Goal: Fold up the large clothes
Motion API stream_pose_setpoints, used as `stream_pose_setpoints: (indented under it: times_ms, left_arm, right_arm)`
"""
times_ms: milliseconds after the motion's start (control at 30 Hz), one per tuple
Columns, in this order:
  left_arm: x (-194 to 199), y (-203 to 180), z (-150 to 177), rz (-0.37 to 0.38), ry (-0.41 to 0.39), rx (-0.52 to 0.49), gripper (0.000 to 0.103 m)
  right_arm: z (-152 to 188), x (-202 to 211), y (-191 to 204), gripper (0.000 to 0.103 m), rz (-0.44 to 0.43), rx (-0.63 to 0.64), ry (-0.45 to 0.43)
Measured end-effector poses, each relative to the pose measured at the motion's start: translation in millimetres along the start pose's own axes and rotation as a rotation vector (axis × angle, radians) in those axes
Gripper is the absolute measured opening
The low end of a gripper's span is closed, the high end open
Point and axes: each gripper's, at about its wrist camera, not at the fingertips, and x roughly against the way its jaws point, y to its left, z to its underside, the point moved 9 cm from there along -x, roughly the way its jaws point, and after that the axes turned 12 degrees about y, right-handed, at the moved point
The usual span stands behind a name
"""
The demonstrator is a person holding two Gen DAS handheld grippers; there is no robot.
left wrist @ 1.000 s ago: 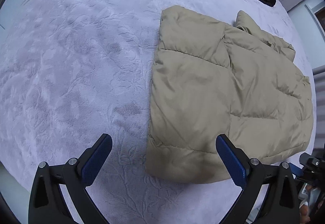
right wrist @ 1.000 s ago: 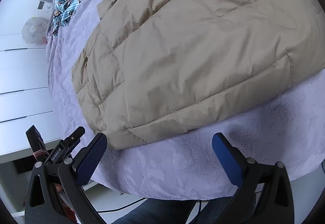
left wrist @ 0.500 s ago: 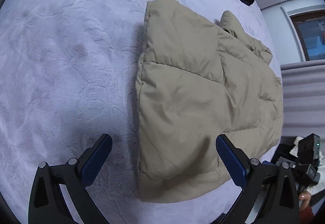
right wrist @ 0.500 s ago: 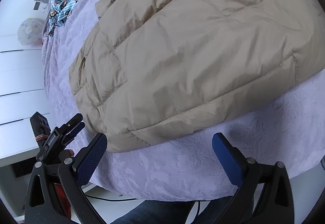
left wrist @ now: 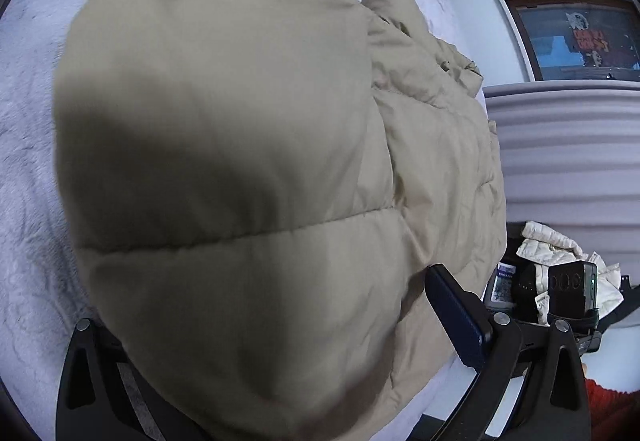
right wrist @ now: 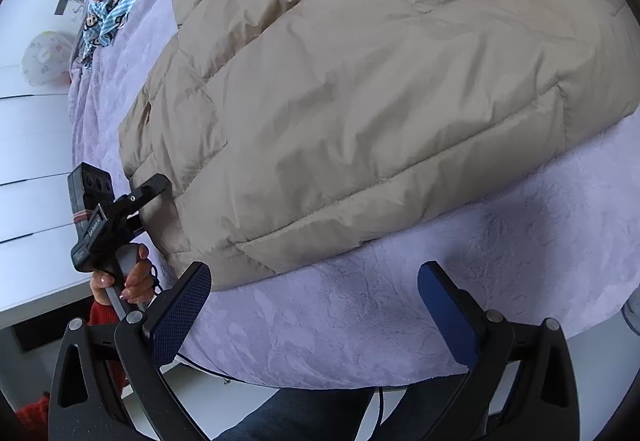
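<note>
The tan coat [right wrist: 380, 101] is spread on the purple bed [right wrist: 360, 321], near its edge. The left gripper [left wrist: 256, 325] is pushed in at the coat's corner, with its jaws wide and puffy cloth between them; no squeeze is seen yet. The right gripper [right wrist: 316, 305] is held wide open over bare bed, with nothing in it. If only a thin top layer is pinched, the slippery coat could be dropped, or dragged off the edge.
</note>
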Motion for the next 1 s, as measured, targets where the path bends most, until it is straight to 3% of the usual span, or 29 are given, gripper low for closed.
stream_pose_setpoints:
  times_ms: [167, 200, 233, 300, 333, 433, 567, 633, 700, 800, 1000]
  left_arm:
    - [-13.8, -3.1, -5.2, -0.002, 0.033, -0.031, 0.102]
    - [-13.9, -3.4, -6.2, -0.017, 0.036, -0.032, 0.097]
    - [-11.8, -3.9, -5.6, -0.036, 0.037, -0.038, 0.073]
    - [-5.2, -11.1, -0.4, 0.003, 0.041, -0.053, 0.04]
    - [-0.2, -16.5, 0.5, 0.006, 0.029, -0.062, 0.032]
    - [14.1, -35.7, 5.4, 0.014, 0.003, -0.093, 0.024]
    - [31.8, -61.5, 8.2, 0.059, -0.036, -0.088, 0.024]
    - [38.2, -75.5, 9.4, 0.056, -0.048, -0.093, 0.024]
    - [42.5, -92.4, 11.3, 0.052, -0.056, -0.103, 0.024]
    - [44.6, -121.4, 12.3, 0.039, -0.072, -0.109, 0.024]
    - [39.7, -188.4, 10.7, -0.004, -0.11, -0.095, 0.024]
  right_arm:
    - [-2.8, 4.6, -0.8, 0.103, 0.043, 0.014, -0.012]
    - [-4.1, 7.6, -0.3, 0.103, 0.05, 0.02, -0.019]
    - [-5.4, 10.3, 1.1, 0.103, 0.056, 0.025, -0.026]
    - [-8.9, 16.3, 1.9, 0.103, 0.068, 0.036, -0.04]
    - [-10.9, 19.4, 1.7, 0.103, 0.077, 0.042, -0.047]
    - [-20.8, 29.8, -0.7, 0.103, 0.115, 0.062, -0.076]
    - [-44.0, 51.3, -5.0, 0.103, 0.152, 0.081, -0.158]
    - [-57.6, 64.3, -4.8, 0.086, 0.157, 0.096, -0.22]
    - [-71.0, 69.7, -6.9, 0.03, 0.17, 0.113, -0.248]
    - [-93.6, 63.5, -9.6, 0.023, 0.136, 0.145, -0.249]
    - [-126.4, 33.2, -12.7, 0.023, 0.056, 0.21, -0.186]
